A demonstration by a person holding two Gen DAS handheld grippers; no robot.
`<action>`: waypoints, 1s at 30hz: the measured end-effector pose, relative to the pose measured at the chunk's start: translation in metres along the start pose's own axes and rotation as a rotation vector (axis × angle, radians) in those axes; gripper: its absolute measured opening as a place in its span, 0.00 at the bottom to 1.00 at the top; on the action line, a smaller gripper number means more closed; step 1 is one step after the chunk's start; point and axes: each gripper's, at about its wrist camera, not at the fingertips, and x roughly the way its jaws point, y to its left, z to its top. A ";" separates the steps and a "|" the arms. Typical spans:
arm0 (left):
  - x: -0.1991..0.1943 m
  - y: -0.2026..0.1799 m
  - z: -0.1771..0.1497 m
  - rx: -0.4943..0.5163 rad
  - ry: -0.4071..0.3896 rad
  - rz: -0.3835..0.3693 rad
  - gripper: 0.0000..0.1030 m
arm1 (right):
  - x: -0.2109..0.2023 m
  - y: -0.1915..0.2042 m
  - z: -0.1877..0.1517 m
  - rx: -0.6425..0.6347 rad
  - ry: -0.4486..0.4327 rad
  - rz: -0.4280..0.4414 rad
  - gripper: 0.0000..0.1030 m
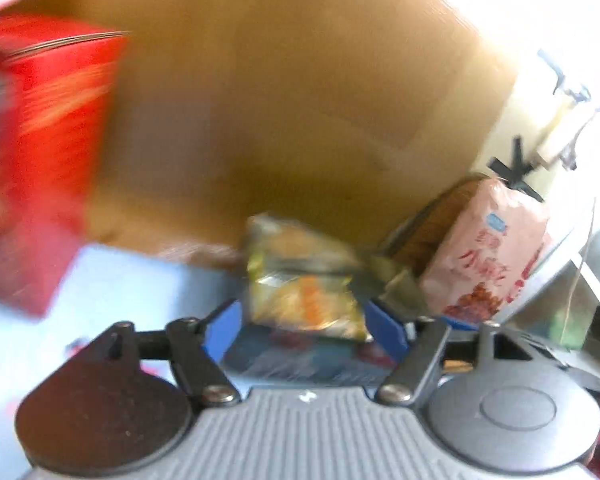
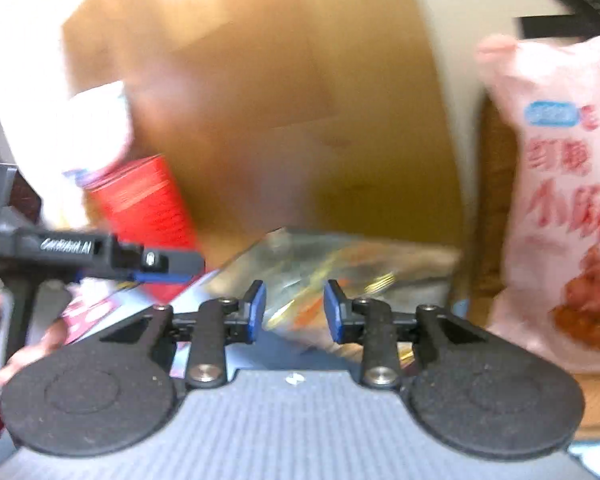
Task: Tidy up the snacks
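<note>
Both views are motion-blurred. In the left wrist view my left gripper (image 1: 302, 326) has its blue pads on either side of a shiny yellow-green snack packet (image 1: 300, 276); whether they press it I cannot tell. A pink snack bag (image 1: 488, 256) stands to the right against a woven basket (image 1: 424, 228). In the right wrist view my right gripper (image 2: 295, 312) is open and empty, just short of the same foil packet (image 2: 340, 272). The pink bag (image 2: 560, 208) stands at its right. My left gripper (image 2: 156, 266) reaches in from the left.
A large cardboard box (image 1: 292, 92) fills the background, also in the right wrist view (image 2: 280, 112). A red cylindrical can (image 1: 40, 152) stands at left, also seen in the right wrist view (image 2: 144, 204). A flat blue-and-red package (image 1: 300, 356) lies under the packet.
</note>
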 end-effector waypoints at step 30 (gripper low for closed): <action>-0.002 0.025 -0.072 -0.144 0.123 0.055 0.65 | 0.047 0.072 -0.068 -0.306 0.193 -0.036 0.31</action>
